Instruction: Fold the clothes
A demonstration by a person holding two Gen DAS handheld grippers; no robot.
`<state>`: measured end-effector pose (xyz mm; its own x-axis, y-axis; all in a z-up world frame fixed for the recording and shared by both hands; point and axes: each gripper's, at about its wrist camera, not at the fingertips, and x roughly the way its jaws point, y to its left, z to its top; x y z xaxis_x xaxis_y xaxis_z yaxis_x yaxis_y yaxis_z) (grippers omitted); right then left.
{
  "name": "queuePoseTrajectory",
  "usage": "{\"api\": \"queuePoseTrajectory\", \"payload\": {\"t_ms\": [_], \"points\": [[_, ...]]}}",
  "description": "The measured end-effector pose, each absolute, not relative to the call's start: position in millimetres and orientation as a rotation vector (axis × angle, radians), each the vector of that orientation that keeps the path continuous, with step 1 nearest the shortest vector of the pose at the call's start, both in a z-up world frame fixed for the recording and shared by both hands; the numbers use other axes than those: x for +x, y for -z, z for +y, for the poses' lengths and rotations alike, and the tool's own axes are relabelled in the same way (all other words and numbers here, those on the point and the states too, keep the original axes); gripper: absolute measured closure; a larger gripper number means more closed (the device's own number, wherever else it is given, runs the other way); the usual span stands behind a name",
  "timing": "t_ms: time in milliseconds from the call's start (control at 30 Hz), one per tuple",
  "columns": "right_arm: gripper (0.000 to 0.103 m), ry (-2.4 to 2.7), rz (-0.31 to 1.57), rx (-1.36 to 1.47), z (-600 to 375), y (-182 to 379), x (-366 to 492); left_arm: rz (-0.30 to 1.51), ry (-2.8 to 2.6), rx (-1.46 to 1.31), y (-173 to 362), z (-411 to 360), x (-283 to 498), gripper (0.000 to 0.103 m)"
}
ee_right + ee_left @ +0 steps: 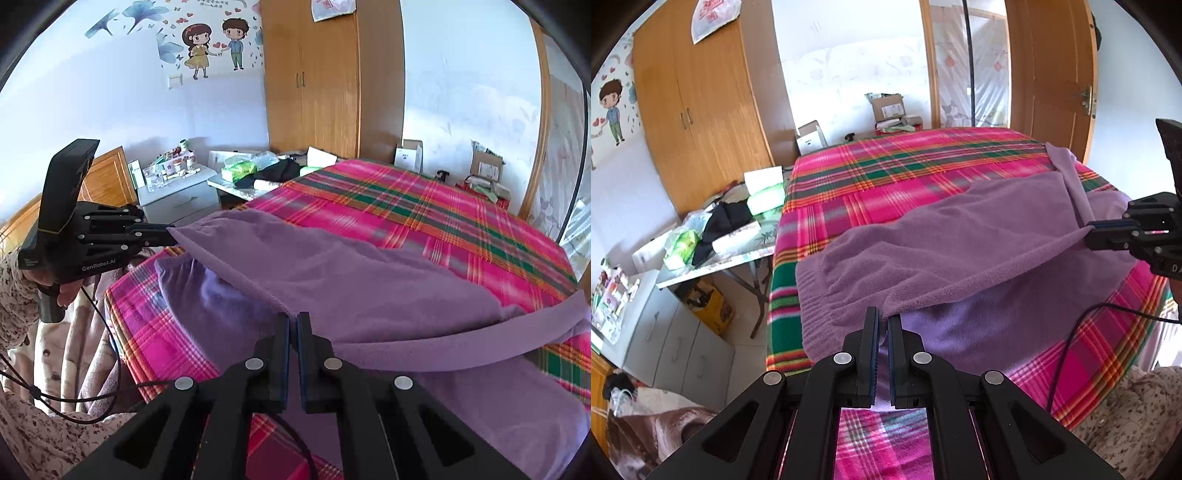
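A purple fleece garment (960, 236) lies on the pink plaid bed cover (886, 166). Its near edge is lifted off the bed and stretched between both grippers, with a lower layer (979, 325) flat beneath. My left gripper (883, 321) is shut on the left end of the lifted edge; it also shows in the right wrist view (168, 232). My right gripper (293, 321) is shut on the right end of the edge; it also shows in the left wrist view (1089, 230). A sleeve (535, 332) trails to the right across the garment (369, 273).
A cluttered folding table (713, 258) with tissue packs and a black cloth stands left of the bed. Grey drawers (676, 339), a wooden wardrobe (701, 110) and cardboard boxes (886, 107) lie beyond. A wooden door (1056, 74) stands at the far right. The gripper's cable (1067, 350) hangs over the bed's near corner.
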<state>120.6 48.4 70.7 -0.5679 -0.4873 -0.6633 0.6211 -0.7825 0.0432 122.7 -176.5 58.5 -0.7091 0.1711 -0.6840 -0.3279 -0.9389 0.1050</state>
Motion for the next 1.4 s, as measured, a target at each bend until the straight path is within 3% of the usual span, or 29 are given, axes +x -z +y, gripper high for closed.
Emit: {"api": "queuePoseTrajectory", "payload": {"t_ms": [367, 1400], "points": [[0.099, 2.262, 0.188, 1.022, 50, -37, 120, 0.295, -2.628, -1.107, -37, -176, 126, 0.099], [0.099, 2.277, 0.205, 1.069, 46, -29, 131, 0.329, -2.607, -1.152, -25, -176, 138, 0.099]]}}
